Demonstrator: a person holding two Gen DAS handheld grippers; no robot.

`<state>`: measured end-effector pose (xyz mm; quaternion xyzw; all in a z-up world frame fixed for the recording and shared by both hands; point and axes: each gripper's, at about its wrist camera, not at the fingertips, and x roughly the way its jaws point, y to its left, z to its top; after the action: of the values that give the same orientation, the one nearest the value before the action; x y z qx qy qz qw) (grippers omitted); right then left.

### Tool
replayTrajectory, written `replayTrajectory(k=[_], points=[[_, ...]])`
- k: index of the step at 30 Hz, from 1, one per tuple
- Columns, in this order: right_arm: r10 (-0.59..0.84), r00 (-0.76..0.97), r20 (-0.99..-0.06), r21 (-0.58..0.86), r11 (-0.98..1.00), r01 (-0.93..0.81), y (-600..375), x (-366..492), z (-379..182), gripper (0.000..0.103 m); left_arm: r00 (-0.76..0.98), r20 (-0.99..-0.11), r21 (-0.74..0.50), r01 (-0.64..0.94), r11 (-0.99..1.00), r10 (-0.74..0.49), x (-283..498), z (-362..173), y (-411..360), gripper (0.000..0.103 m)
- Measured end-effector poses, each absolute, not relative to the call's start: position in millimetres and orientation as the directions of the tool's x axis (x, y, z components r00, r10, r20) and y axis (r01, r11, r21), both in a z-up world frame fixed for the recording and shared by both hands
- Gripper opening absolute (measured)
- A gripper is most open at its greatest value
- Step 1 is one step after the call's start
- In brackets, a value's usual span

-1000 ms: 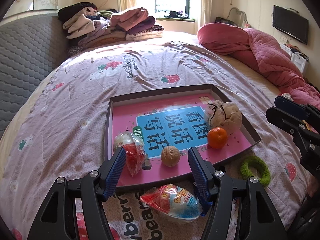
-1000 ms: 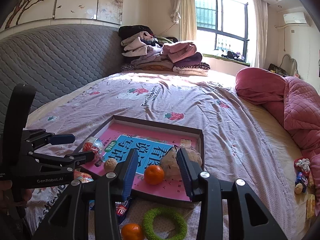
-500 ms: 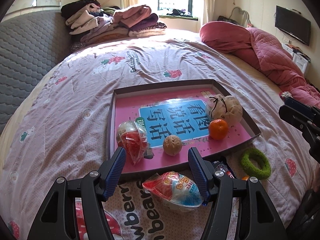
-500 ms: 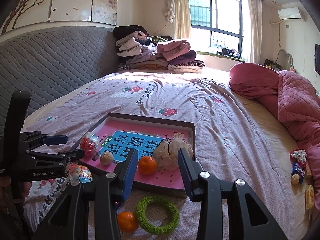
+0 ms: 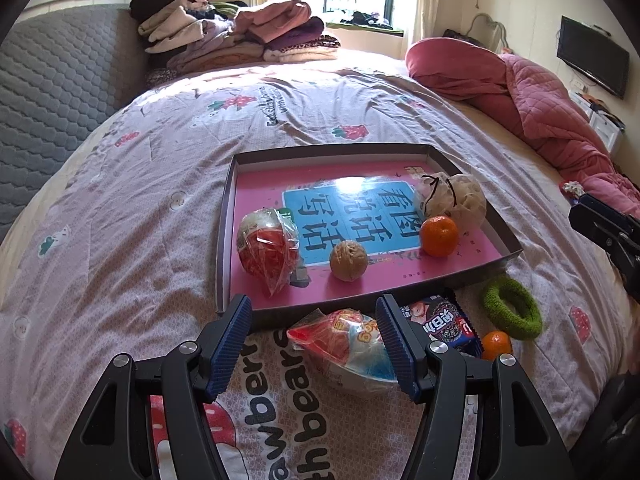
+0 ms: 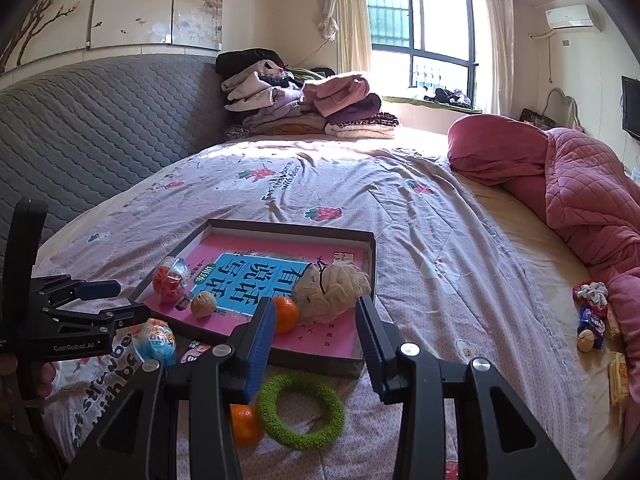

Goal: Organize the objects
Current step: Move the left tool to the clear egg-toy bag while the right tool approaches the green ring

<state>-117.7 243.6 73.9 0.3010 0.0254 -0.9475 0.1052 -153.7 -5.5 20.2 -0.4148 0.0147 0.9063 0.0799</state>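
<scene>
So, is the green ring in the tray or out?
Out. The green ring lies on the bedspread, just outside the tray and its near wall.

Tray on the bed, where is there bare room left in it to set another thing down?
The tray's far half is bare, from the back wall to the wrapped red snack and cloth pouch. The near strip is crowded: snack, walnut, orange, pouch.

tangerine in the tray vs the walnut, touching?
Apart. The left wrist view shows pink tray floor between the tangerine and the walnut; the right wrist view shows the same gap.
</scene>
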Motion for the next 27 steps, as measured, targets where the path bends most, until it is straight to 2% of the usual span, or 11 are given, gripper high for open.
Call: replayTrajectory(k=[27], points=[[-0.148,-0.749,-0.646,0.000,-0.981,0.194,248,-117,47,0.041,-0.610,-0.780,-0.051,-0.163,-0.985,0.141,-146,6,-2,0.066]])
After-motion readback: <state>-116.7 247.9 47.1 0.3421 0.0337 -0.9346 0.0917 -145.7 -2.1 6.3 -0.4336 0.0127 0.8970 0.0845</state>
